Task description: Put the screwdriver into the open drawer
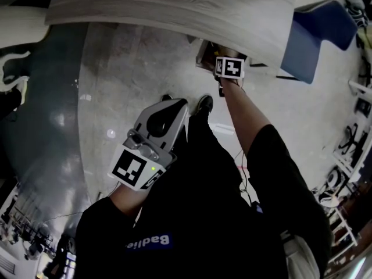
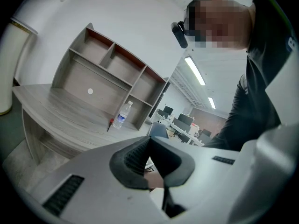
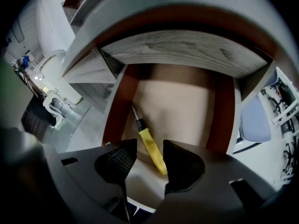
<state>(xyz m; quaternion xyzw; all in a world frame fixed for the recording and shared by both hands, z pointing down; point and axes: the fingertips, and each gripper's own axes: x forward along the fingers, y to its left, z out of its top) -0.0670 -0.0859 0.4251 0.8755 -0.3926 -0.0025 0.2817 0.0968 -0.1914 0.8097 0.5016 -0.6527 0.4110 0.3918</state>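
Screwdriver [image 3: 146, 139] shows in your right gripper view lying flat on the pale floor of the open drawer [image 3: 115, 107], close to the red-brown wall at 9 o'clock. Its thin blade points to 11 o'clock and its yellow handle runs down toward 5 o'clock, with the butt end passing between the jaws of your right tool [image 3: 149, 147]. Those jaws stand apart, with a clear gap on the 9 o'clock side of the handle. You cannot tell whether the other pad touches the butt. The grey wood counter [image 3: 187, 45] overhangs the drawer at 12 o'clock.

In your left gripper view the left tool [image 2: 150, 140] has its jaws together at the tips, with nothing gripped. Beyond it at 11 o'clock the counter [image 2: 51, 108] carries an open shelf unit [image 2: 107, 73]. A clear water bottle [image 2: 121, 115] stands upright in front of the shelves, and a small red item [image 2: 111, 123], too small to name, lies just beside the bottle.

In the head view your left tool [image 1: 170, 109] is held low beside your dark-clad leg [image 1: 200, 156], well apart from the drawer [image 1: 203, 54]. Your right tool [image 1: 221, 63] reaches out at 12 o'clock to the drawer mouth, its marker cube [image 1: 229, 67] just below the counter [image 1: 174, 10] edge. A blue chair [image 1: 314, 39] stands at 2 o'clock
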